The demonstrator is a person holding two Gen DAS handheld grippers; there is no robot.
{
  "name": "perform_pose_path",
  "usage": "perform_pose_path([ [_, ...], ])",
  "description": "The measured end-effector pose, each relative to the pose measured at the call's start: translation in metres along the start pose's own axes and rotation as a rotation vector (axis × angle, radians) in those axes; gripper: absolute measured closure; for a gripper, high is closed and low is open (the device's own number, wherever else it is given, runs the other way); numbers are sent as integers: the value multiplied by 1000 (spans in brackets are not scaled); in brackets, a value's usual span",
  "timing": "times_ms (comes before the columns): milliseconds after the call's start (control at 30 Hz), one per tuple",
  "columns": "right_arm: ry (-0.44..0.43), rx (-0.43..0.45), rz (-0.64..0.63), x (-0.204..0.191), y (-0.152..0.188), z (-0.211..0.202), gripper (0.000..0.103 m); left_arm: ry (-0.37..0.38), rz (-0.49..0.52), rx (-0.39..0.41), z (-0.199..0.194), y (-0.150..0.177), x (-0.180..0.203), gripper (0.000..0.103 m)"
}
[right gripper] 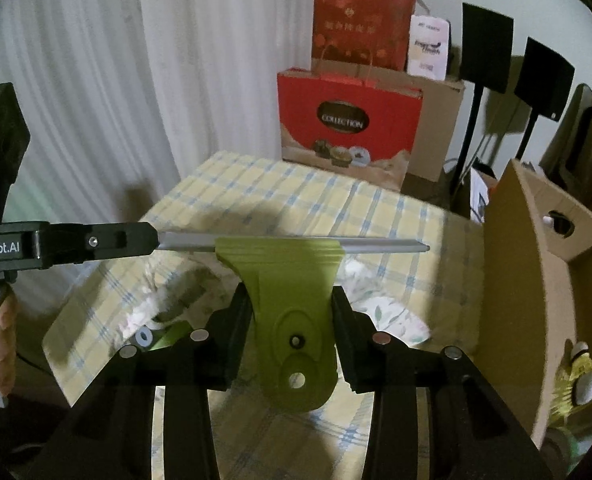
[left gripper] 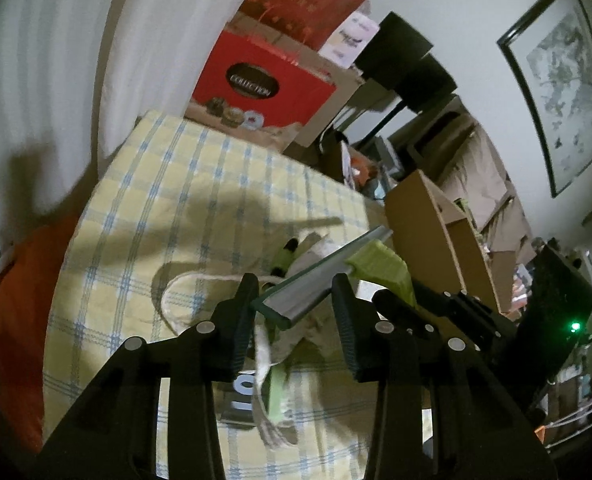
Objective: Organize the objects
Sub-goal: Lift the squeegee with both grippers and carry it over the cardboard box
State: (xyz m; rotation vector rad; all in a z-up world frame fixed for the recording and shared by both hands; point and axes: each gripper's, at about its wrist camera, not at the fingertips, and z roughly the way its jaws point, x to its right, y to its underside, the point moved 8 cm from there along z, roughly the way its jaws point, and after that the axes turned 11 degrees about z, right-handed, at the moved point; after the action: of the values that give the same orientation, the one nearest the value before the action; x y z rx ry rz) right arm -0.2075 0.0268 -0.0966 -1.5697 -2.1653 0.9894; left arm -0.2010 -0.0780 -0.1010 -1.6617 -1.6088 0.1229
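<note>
A squeegee with a lime-green head (right gripper: 292,312) and a grey metal blade (right gripper: 380,245) hangs above the yellow checked tablecloth (right gripper: 296,200). My right gripper (right gripper: 292,316) is shut on the green head, one finger on each side. My left gripper (left gripper: 294,308) is shut on one end of the blade (left gripper: 320,276). In the right wrist view the left gripper (right gripper: 136,240) comes in from the left, level with the blade. In the left wrist view the green head (left gripper: 380,268) runs off right toward the right gripper (left gripper: 452,312).
An open cardboard box (right gripper: 536,280) stands at the table's right edge with a yellow toy (right gripper: 580,380) inside. A floral cloth bag (right gripper: 392,312) and a rope handle (left gripper: 172,300) lie under the squeegee. Red gift bags (right gripper: 348,120) stand behind the table. A hand (right gripper: 0,340) shows at far left.
</note>
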Motion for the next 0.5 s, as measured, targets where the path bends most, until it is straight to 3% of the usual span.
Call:
perform_pose_path([
  [500, 31, 79, 8, 17, -23, -54, 63, 29, 69, 39, -19, -23, 53, 68],
])
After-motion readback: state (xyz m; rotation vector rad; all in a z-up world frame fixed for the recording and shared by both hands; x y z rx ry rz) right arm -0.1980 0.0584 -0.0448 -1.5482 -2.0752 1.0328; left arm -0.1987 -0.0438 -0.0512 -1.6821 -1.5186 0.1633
